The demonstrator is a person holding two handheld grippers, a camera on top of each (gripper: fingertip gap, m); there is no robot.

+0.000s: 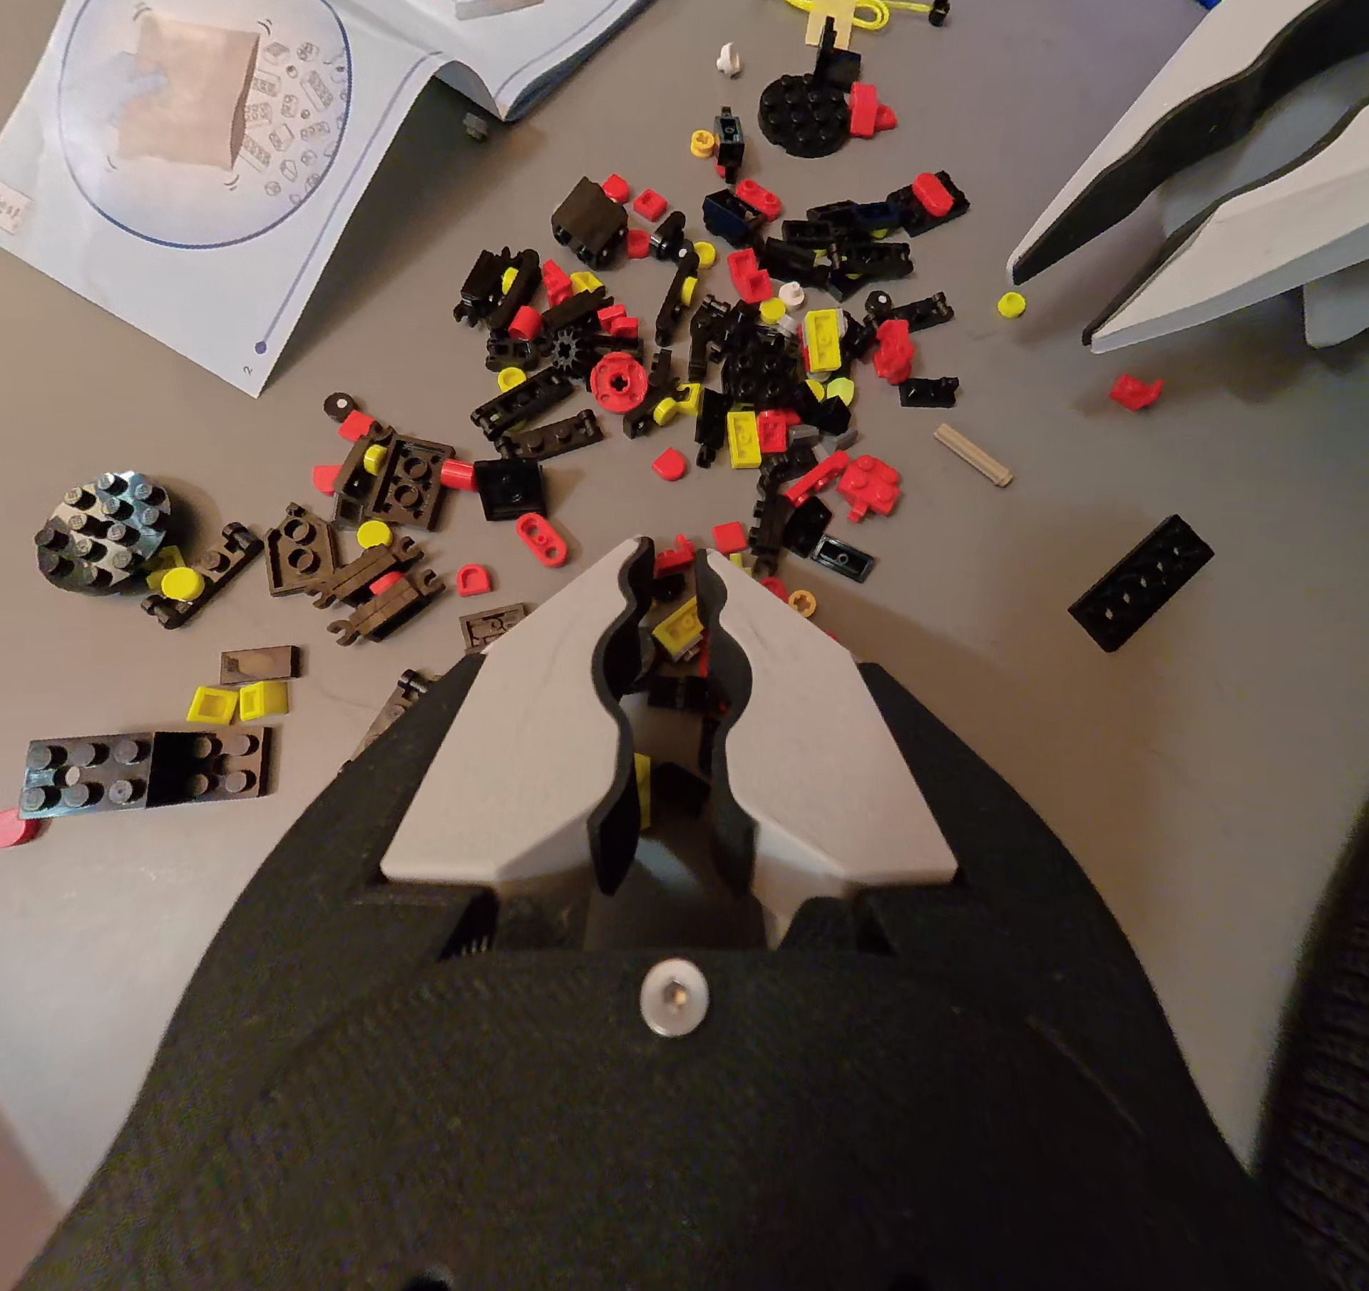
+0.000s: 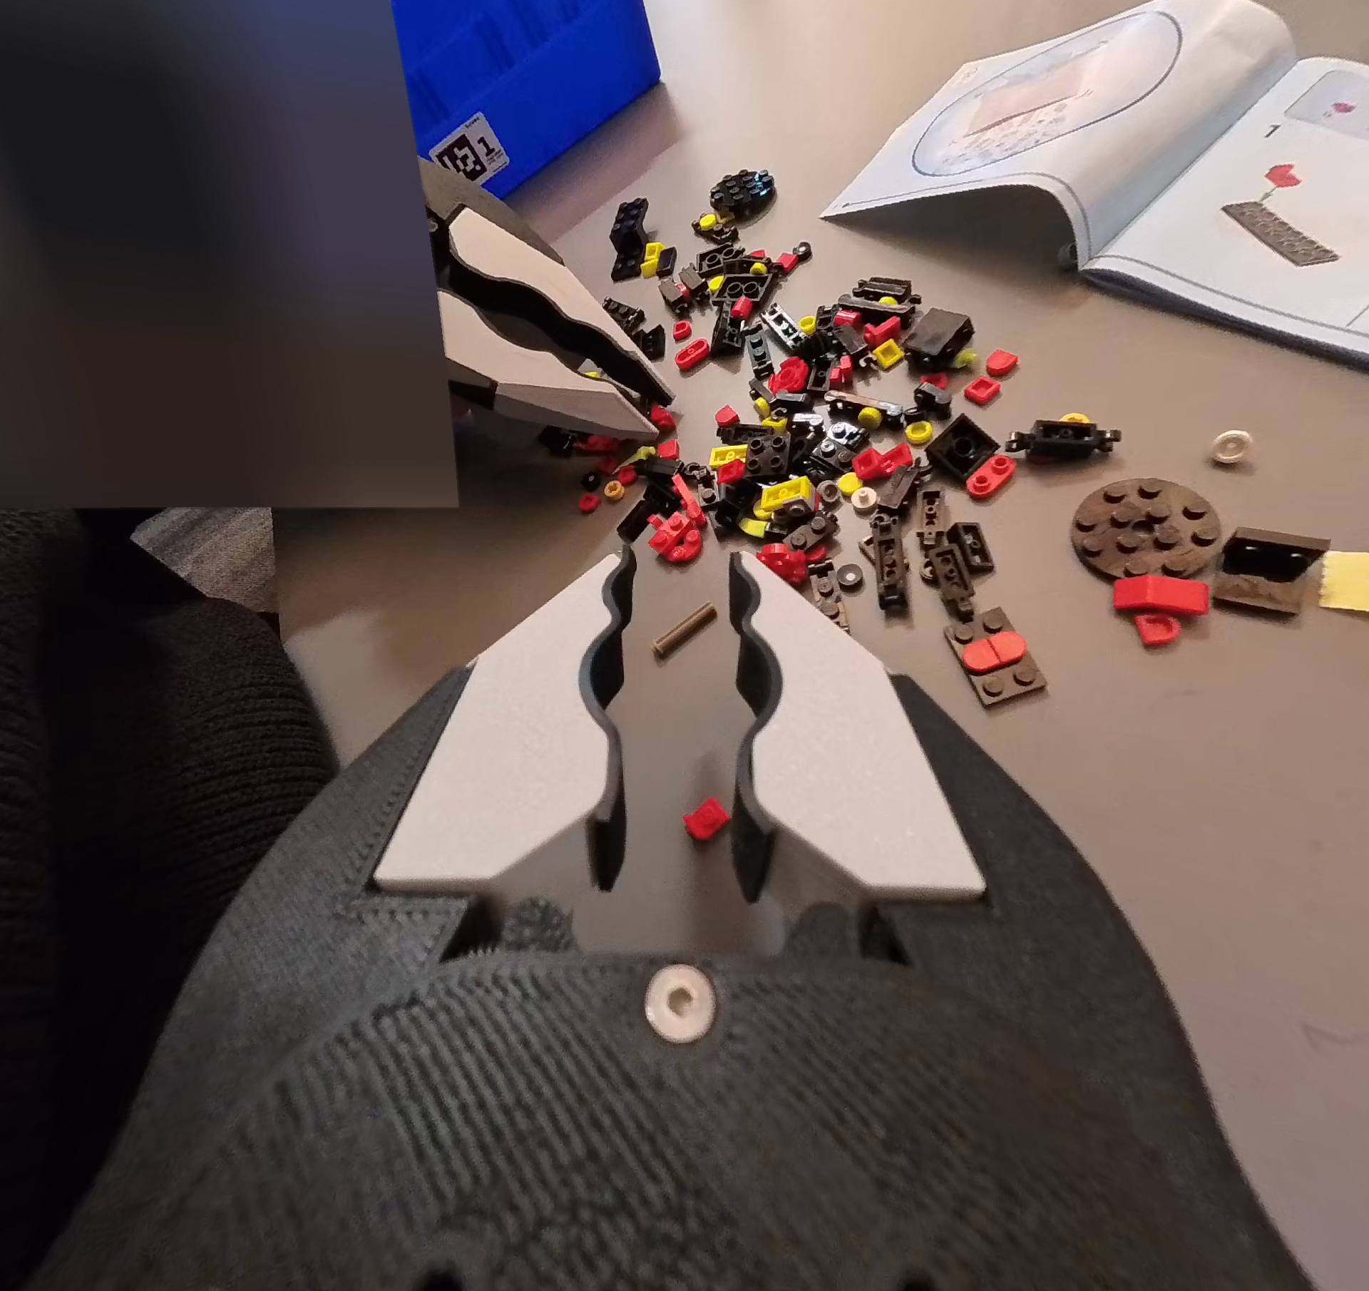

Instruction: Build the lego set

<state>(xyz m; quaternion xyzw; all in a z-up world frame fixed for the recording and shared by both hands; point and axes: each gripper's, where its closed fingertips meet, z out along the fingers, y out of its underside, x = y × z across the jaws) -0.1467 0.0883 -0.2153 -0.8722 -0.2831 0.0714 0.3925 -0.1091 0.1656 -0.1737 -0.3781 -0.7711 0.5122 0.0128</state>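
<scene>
The pile [image 1: 741, 366] lay straight ahead of your left gripper [image 1: 675, 548], its near edge under the narrow jaws; whether they pinched anything couldn't be told. Your right gripper [image 2: 681, 555], wide and empty, stood just short, straddling a slanting axle [image 2: 685, 629].

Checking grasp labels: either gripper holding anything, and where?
Nothing held: right gripper open above the table; left gripper nearly closed over the loose brick pile, gripping nothing visible.

Dense brick pile [image 1: 711, 366] blocks table centre; booklet [image 1: 222, 166] beyond; near edge passable.
</scene>
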